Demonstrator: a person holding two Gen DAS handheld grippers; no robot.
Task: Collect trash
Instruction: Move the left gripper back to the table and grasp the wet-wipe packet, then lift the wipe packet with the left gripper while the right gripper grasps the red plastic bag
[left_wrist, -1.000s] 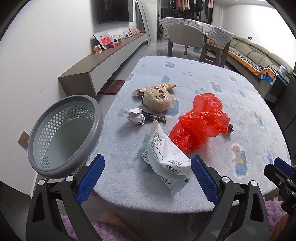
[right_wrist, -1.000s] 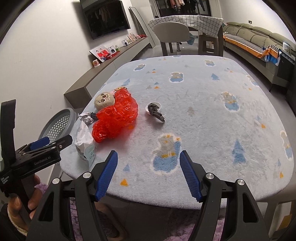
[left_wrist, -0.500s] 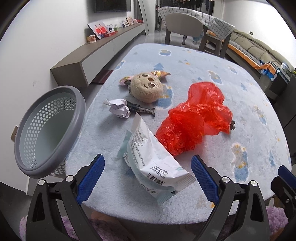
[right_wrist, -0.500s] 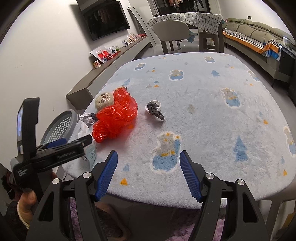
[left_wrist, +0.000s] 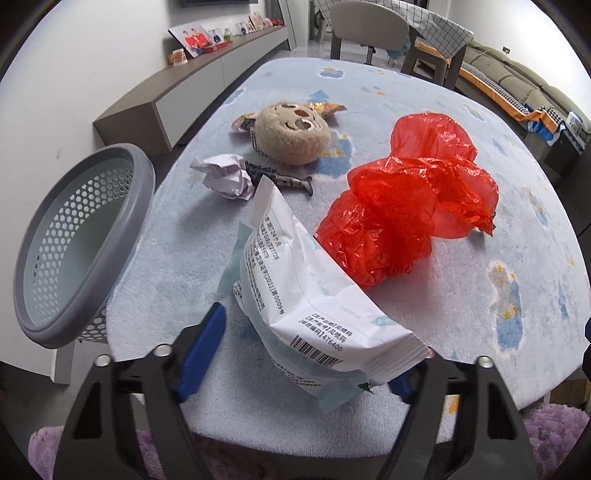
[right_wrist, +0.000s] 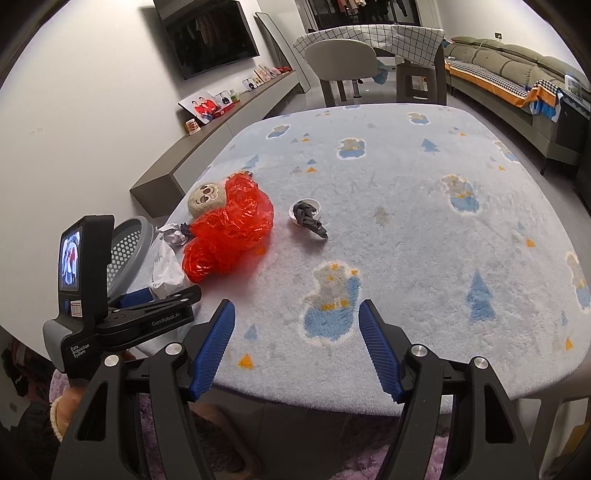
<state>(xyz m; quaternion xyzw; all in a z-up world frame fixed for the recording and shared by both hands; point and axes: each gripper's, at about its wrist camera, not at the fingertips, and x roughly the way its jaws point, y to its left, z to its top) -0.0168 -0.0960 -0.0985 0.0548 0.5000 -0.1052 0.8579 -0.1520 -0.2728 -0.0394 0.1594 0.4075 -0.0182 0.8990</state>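
Note:
A white snack wrapper lies at the table's near left edge, its near end between the open jaws of my left gripper. The wrapper also shows in the right wrist view. Beyond it lie a crumpled red plastic bag, a crumpled paper ball and a foil wrapper. A grey perforated trash basket stands off the table's left edge. My right gripper is open and empty over the near edge.
A plush toy head and a small dark fish toy lie by the paper ball. A white cap with a dark object sits mid-table. The table has a fluffy blue cover. Chairs and a sofa stand beyond.
My left gripper has moved forward over the table edge until the white wrapper's near end lies between its jaws. The right gripper has barely moved.

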